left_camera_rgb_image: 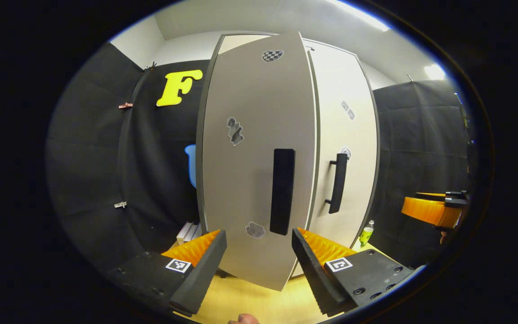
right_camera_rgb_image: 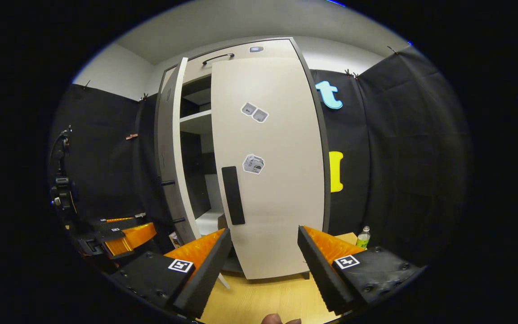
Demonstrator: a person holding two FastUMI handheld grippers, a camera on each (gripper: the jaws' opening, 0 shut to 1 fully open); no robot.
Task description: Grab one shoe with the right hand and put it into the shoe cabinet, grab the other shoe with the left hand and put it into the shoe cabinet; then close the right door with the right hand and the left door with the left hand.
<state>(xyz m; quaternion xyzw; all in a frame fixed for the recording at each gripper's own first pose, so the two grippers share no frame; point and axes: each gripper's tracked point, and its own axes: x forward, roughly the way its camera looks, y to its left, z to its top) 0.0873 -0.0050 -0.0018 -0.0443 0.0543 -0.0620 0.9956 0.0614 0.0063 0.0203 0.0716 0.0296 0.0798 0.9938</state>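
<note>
Left gripper (left_camera_rgb_image: 259,256): fingers spread wide apart, holding nothing. Between and just beyond them stands the left door (left_camera_rgb_image: 254,171) of the shoe cabinet (right_camera_rgb_image: 241,49), partly swung out, its lower edge over the wooden floor (left_camera_rgb_image: 250,301). A long dark handle (left_camera_rgb_image: 282,191) sits on that door directly above the gap between the fingers. Stickers dot the door face: a checkered one (left_camera_rgb_image: 272,55) near the top, a grey one (left_camera_rgb_image: 235,130) mid-height, a pale one (left_camera_rgb_image: 255,230) low beside the handle.

Right of the left door, the right door (left_camera_rgb_image: 342,148) lies shut against the cabinet, with its own bar handle (left_camera_rgb_image: 337,182). A small bottle (left_camera_rgb_image: 366,233) stands on the floor by the cabinet's right side. Farther right of the cabinet, the other gripper (left_camera_rgb_image: 434,209) shows at the edge.

Right gripper (right_camera_rgb_image: 263,265): fingers spread wide apart, empty. Ahead of them the right door (right_camera_rgb_image: 272,171) faces the camera, closed, dark handle (right_camera_rgb_image: 233,195) at its left edge, stickers (right_camera_rgb_image: 254,112) above it. Left of that door the cabinet is open, a shelf (right_camera_rgb_image: 196,120) visible inside; the left door (right_camera_rgb_image: 176,153) shows edge-on, ajar. Shoes cannot be made out in the dark interior. The bottle (right_camera_rgb_image: 363,237) stands right of the cabinet. The left gripper (right_camera_rgb_image: 124,236) shows low, left of the cabinet.
</note>
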